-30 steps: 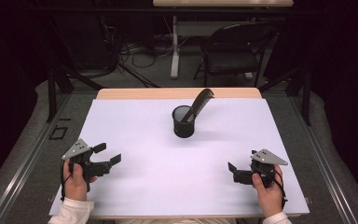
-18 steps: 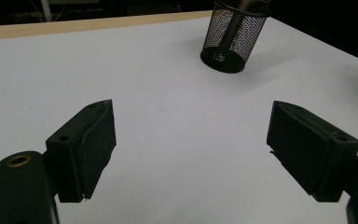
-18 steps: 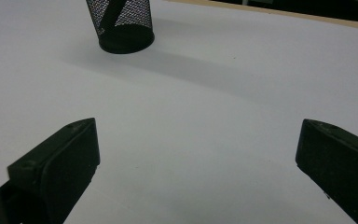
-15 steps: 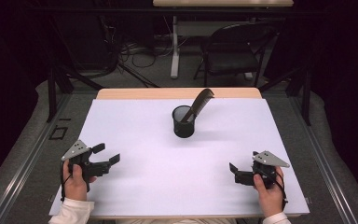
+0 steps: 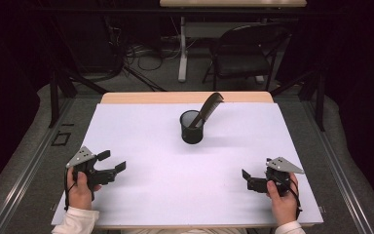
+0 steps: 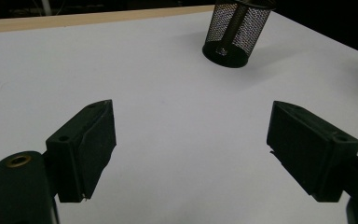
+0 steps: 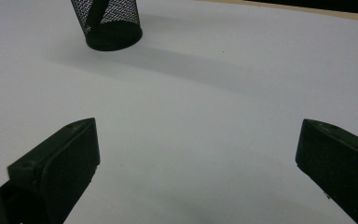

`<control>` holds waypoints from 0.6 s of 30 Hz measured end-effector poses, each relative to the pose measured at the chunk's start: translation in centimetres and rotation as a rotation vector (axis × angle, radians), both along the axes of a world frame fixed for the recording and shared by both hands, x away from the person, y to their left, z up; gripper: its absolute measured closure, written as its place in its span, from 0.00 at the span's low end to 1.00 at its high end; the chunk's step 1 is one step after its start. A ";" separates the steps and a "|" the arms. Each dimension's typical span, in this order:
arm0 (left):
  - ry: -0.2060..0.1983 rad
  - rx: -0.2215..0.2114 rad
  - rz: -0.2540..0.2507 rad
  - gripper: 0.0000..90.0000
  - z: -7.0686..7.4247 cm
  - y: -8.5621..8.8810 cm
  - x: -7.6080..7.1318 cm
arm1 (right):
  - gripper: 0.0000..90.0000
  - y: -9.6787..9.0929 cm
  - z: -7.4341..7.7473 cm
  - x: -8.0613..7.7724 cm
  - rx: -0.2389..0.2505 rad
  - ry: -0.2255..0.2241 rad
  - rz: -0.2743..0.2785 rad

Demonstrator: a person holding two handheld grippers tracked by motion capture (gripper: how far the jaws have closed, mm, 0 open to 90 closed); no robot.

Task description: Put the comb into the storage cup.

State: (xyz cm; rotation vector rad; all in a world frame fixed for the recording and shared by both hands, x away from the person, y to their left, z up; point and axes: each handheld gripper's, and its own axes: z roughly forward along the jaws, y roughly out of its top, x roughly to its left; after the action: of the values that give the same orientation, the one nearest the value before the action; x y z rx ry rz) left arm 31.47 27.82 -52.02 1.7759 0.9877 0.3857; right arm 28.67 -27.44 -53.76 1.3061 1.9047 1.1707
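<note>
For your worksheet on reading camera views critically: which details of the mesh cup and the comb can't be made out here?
- Comb's lower end: high view, hidden inside the mesh cup.
- Comb's upper part: both gripper views, cut off by the top edge.
- Comb's teeth: high view, too small to count.
- Cup's rim: right gripper view, cut off by the top edge.

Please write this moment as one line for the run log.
left gripper: open, empty | right gripper: open, empty | comb: leaning in mesh cup | cup: mid-table, beyond both grippers
</note>
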 end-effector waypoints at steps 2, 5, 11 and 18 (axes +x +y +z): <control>0.001 0.001 0.000 0.18 0.0 0.0 0.0 | 0.00 0.0 0.0 0.0 0.000 -0.001 -0.001; 0.003 0.004 0.001 0.18 0.0 0.0 0.0 | 0.00 -0.1 -0.1 0.1 0.000 0.001 0.000; 0.005 0.004 0.002 0.18 -0.1 0.0 0.1 | 0.00 -0.2 -0.1 0.1 -0.002 0.010 -0.003; 0.015 0.005 0.009 0.18 -0.2 0.0 0.1 | 0.00 -0.3 -0.2 0.2 0.004 0.015 -0.008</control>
State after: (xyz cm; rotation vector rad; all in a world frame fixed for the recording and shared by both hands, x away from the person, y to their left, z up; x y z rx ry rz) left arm 31.60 27.86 -52.19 1.7818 1.0061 0.3817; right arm 28.86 -27.75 -53.96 1.3269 1.9065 1.1646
